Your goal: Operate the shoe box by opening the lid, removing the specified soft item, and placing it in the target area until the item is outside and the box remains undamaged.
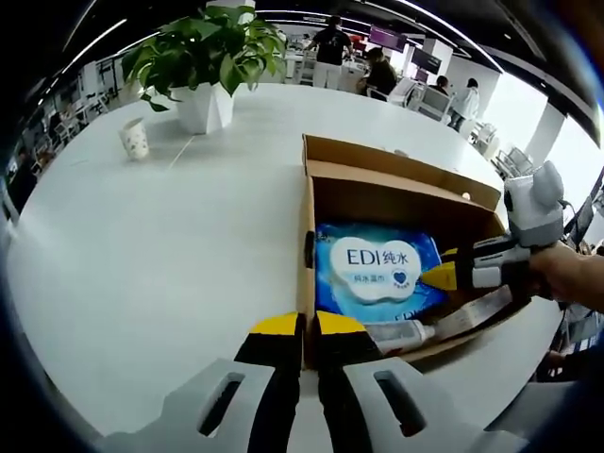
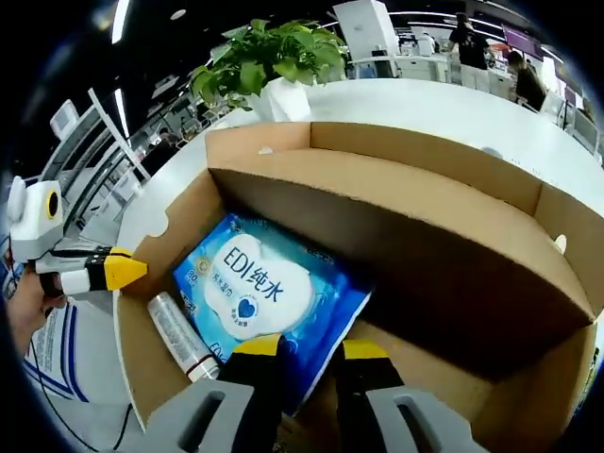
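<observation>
An open brown cardboard shoe box lies on the white table, lid flap folded back. Inside lies a blue wipes pack with a white label, beside a slim white tube. My left gripper is shut on the box's near side wall. In the right gripper view the same pack lies on the box floor, and my right gripper is shut on its near corner. The left gripper shows at the box's left wall, and the right gripper reaches in from the right.
A potted green plant and a small patterned cup stand on the round white table beyond the box. People sit and stand at desks far behind. A hand holds the right gripper.
</observation>
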### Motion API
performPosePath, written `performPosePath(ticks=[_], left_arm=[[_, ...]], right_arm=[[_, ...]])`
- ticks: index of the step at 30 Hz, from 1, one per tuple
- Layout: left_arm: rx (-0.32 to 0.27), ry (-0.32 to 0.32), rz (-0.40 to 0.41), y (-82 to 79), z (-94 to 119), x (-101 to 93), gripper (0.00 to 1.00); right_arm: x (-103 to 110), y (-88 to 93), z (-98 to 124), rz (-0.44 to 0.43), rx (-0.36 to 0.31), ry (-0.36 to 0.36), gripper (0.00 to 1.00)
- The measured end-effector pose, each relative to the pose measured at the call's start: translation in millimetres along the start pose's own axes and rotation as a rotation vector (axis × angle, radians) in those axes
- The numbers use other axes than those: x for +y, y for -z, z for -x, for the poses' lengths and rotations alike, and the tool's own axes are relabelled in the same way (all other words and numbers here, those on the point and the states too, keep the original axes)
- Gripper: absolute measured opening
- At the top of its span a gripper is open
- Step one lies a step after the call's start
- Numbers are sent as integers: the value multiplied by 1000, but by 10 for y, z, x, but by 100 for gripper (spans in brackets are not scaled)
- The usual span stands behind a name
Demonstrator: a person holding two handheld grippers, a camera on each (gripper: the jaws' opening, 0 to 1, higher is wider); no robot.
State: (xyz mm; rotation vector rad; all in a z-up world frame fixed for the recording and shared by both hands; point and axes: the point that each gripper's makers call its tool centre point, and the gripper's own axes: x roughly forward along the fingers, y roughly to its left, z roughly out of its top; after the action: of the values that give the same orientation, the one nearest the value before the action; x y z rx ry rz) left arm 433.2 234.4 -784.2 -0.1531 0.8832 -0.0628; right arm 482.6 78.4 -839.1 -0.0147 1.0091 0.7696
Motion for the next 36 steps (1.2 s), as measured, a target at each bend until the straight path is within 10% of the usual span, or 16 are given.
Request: performPosePath(ticks=[8,36], left_arm=[[6,-3,0,0,2,1,1],[3,-7,-11,-7,10,-3,2]], right_arm=[[31,-76,45,-8,-19,4,0],[118,-362,462,-6,-125,24,0]])
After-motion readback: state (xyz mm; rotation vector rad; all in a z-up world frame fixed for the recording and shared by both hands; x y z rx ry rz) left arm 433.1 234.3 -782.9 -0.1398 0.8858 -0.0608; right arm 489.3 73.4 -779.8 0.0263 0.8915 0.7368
